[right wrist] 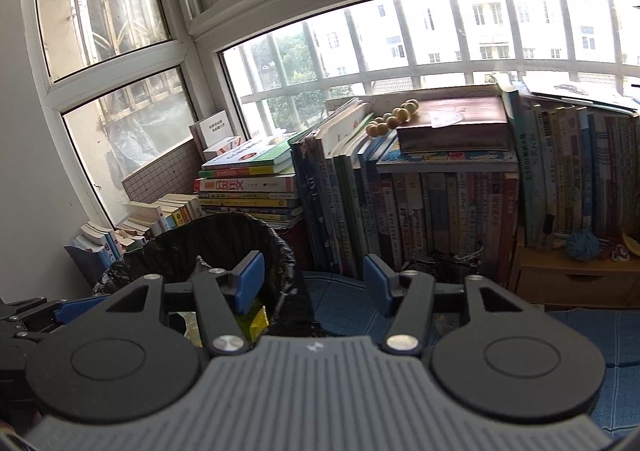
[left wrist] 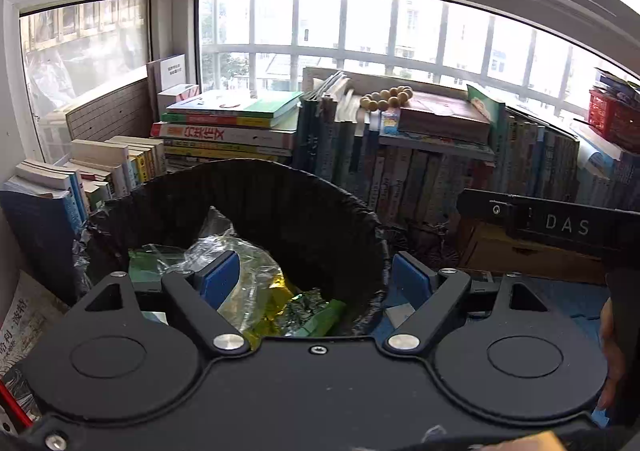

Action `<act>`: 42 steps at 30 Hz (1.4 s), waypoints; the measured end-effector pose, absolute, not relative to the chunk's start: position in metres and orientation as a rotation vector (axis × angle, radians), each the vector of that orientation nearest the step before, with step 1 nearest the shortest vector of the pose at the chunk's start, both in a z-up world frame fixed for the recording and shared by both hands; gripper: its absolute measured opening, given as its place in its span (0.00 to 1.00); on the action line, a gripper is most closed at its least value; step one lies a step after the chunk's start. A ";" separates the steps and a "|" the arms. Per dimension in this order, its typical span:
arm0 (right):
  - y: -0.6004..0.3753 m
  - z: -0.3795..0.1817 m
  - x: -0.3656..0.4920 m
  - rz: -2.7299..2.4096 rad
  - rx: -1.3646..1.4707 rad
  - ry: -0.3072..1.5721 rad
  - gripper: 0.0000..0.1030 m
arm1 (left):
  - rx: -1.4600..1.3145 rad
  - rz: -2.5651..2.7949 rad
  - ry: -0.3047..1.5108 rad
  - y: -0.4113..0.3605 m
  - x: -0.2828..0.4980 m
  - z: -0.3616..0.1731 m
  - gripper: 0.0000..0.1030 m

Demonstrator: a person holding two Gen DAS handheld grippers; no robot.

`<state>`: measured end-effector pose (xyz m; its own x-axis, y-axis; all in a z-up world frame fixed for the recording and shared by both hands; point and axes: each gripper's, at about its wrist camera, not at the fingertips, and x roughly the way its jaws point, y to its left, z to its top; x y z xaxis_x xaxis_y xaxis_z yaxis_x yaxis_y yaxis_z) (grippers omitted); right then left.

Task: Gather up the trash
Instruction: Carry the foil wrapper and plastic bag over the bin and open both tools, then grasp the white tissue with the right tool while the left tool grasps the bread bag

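Hovering over the black-lined trash bin, the left gripper is wide open and empty; wrappers sit inside. The right gripper is also open, holding nothing, just beside the bin's rim.

Blue mat underfoot, a tiled, textured surface covering the floor, and plenty is parked on it. The bin, lined with a black bag, stands on the mat near the corner under the windows. Behind it, a stack of books lies flat, and a low row of books runs along the left wall. To the right, a long row of upright books lines the window side, with more books laid flat on top. Further right, a low wooden cabinet sits on the mat. A small model bicycle stands just in front of the upright books.
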<state>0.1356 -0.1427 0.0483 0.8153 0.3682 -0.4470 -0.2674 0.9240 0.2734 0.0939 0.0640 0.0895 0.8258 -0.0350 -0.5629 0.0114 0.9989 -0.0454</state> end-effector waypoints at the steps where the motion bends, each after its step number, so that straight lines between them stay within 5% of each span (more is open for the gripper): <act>1: -0.149 0.047 0.133 0.330 0.201 0.514 0.68 | -0.040 -0.037 0.598 0.058 0.094 0.090 0.80; 14: -0.218 -0.001 0.109 0.184 0.153 0.574 0.69 | -0.006 -0.160 0.590 -0.013 0.063 0.067 0.80; 25: -0.257 -0.052 0.129 0.123 0.197 0.667 0.69 | 0.028 -0.168 0.691 -0.057 0.091 -0.003 0.80; 31: -0.275 -0.082 0.156 0.069 0.195 0.685 0.64 | 0.024 -0.153 0.738 -0.072 0.133 -0.049 0.67; 33: -0.280 -0.094 0.168 0.061 0.181 0.699 0.64 | 0.036 -0.162 0.749 -0.078 0.146 -0.065 0.52; 36: -0.285 -0.114 0.186 0.060 0.164 0.718 0.64 | 0.067 -0.160 0.767 -0.088 0.166 -0.090 0.44; 42: -0.293 -0.152 0.221 0.092 0.155 0.757 0.64 | 0.118 -0.165 0.805 -0.106 0.193 -0.130 0.41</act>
<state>0.2213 -0.2927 -0.1519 0.7233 0.1391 -0.6764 -0.0276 0.9845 0.1730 0.1927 -0.1059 -0.1296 0.6810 -0.1019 -0.7251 0.1916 0.9806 0.0422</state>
